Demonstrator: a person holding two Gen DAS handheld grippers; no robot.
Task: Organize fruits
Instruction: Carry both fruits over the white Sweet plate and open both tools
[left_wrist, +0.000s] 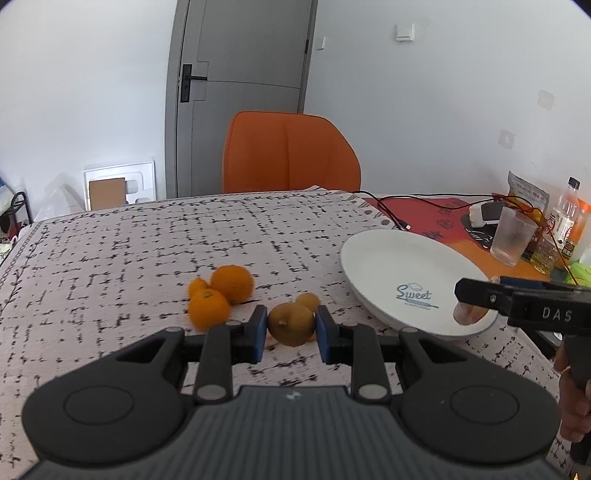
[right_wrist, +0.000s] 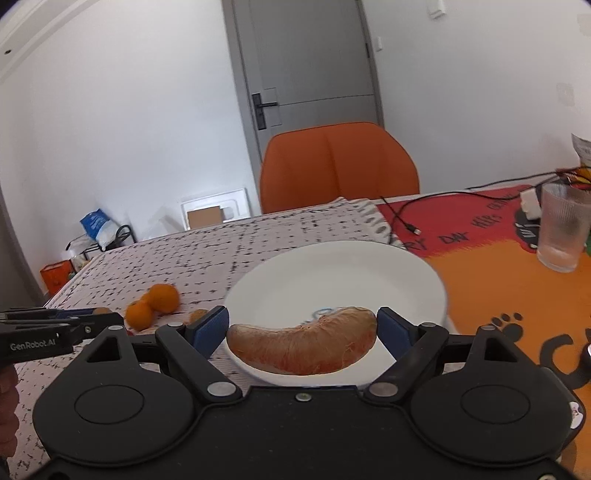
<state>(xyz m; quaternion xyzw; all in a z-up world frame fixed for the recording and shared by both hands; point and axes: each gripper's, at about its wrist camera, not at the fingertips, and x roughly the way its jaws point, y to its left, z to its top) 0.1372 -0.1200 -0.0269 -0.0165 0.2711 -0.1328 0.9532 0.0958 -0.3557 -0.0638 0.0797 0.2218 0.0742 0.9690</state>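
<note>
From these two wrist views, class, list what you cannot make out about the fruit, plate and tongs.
- Small brown fruit, left wrist view: mostly hidden behind the kiwi.
- Plate print, right wrist view: covered by the pomelo segment.
- Pomelo segment, left wrist view: mostly hidden by the right tongs.
- Left tongs, right wrist view: tips seen side-on, grip unreadable.
</note>
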